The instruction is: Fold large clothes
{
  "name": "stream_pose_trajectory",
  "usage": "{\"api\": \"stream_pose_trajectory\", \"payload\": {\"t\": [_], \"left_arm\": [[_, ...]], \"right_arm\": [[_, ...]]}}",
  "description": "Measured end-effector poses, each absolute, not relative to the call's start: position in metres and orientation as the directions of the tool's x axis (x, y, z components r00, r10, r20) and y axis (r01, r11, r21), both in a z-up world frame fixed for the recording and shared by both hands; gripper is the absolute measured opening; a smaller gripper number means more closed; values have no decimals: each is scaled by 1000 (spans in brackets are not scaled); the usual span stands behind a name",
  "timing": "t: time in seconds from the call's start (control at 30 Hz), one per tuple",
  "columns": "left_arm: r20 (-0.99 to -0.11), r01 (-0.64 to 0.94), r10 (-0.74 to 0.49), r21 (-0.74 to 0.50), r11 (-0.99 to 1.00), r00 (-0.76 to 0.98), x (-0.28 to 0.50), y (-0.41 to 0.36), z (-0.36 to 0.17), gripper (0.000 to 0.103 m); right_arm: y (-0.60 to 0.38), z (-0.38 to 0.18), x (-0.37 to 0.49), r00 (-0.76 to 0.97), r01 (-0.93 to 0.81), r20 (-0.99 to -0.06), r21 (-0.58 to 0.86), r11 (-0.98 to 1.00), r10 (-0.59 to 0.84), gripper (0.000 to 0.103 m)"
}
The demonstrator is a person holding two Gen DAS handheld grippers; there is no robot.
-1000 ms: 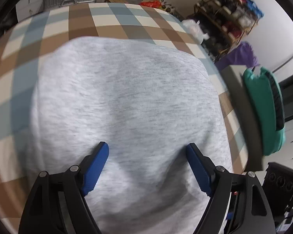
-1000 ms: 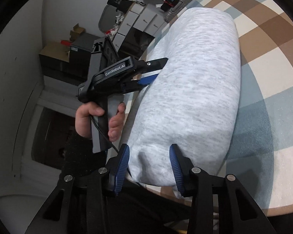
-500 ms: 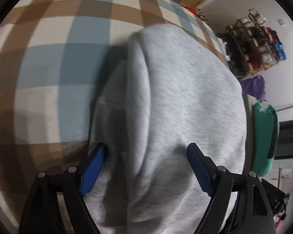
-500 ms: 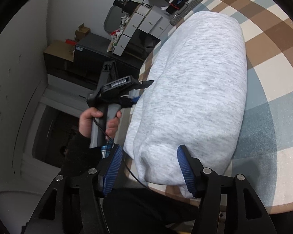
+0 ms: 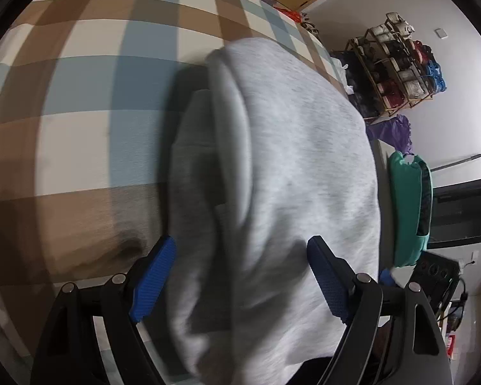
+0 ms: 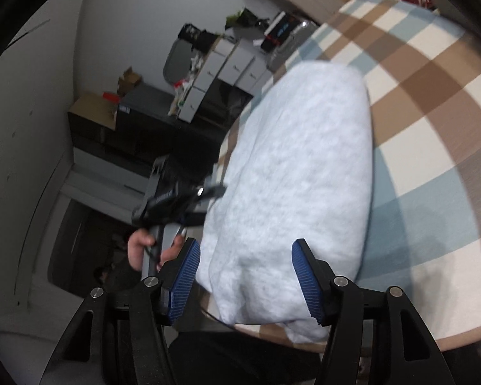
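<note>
A light grey garment (image 5: 288, 160) lies folded into a thick long bundle on the checked tablecloth (image 5: 80, 96). My left gripper (image 5: 240, 276) hangs open above the bundle's near part, pointing steeply down, its left pad by the folded left edge. In the right wrist view the same garment (image 6: 304, 160) runs away across the table (image 6: 433, 128). My right gripper (image 6: 245, 276) straddles its near end with the jaws opening, and the pads stand clear of the cloth. The left gripper (image 6: 208, 199) shows blurred at the bundle's left side, held by a hand (image 6: 141, 243).
A shoe rack (image 5: 397, 67), a purple bag (image 5: 391, 128) and a green bag (image 5: 407, 208) stand beyond the table's right side. White drawers (image 6: 231, 67), a suitcase (image 6: 291, 41) and a dark cabinet (image 6: 144, 112) line the other side. The table's near edge lies just under my right gripper.
My left gripper slid across the garment to its folded left edge and rolled. The right gripper's jaws spread wider and came off the bundle's near end.
</note>
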State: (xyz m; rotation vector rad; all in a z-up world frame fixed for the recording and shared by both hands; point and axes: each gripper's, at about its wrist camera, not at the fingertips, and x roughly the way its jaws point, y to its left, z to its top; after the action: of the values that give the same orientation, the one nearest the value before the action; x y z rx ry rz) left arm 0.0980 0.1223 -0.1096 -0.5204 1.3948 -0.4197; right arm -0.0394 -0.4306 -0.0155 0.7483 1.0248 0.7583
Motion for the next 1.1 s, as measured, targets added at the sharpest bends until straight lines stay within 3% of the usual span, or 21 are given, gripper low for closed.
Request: {"api": "stream_pose_trajectory", "payload": {"t": [0.13,0.33,0.47,0.63,0.87,0.9,0.93,0.97,1.03,1.1], "left_arm": [[-763,-62,-640,-645,761,88,96,113,-140,81],[-674,-26,-736,-738,674,63,92,101,-150,83],[-637,-3,-770,-770,637,39,86,99,-153,83],[-594,53,-804,-803,594,24,75,104,-149,83],[-601,73,-797,-794,604,51,65,110,-144,82],[-594,93,-803,-798,596,47,61,108,-140,72],[-601,116,-798,-790,602,50,59,107,-135,61],[-597,125,-800,-791,599,53,55,107,-131,43],[-574,153,-818,-806,572,33,47,103,-127,40],[-589,183,-807,-791,583,27,39,99,-125,39]], "right_arm": [[-443,-15,-17,372,-143,-550,762,631,748,76],[-425,-48,33,183,-90,-666,721,687,723,77],[-411,-65,53,104,-88,-623,770,631,775,79],[-392,-67,62,72,-155,-649,743,652,757,95],[-386,-80,78,-3,-178,-606,783,596,796,96],[-386,-79,78,-2,-181,-603,784,593,797,92],[-386,-75,77,10,-193,-598,785,589,801,82],[-388,-68,73,24,-212,-597,781,588,802,78],[-392,-52,64,55,-265,-582,775,574,811,70],[-398,-44,54,58,-296,-541,793,532,839,69]]}}
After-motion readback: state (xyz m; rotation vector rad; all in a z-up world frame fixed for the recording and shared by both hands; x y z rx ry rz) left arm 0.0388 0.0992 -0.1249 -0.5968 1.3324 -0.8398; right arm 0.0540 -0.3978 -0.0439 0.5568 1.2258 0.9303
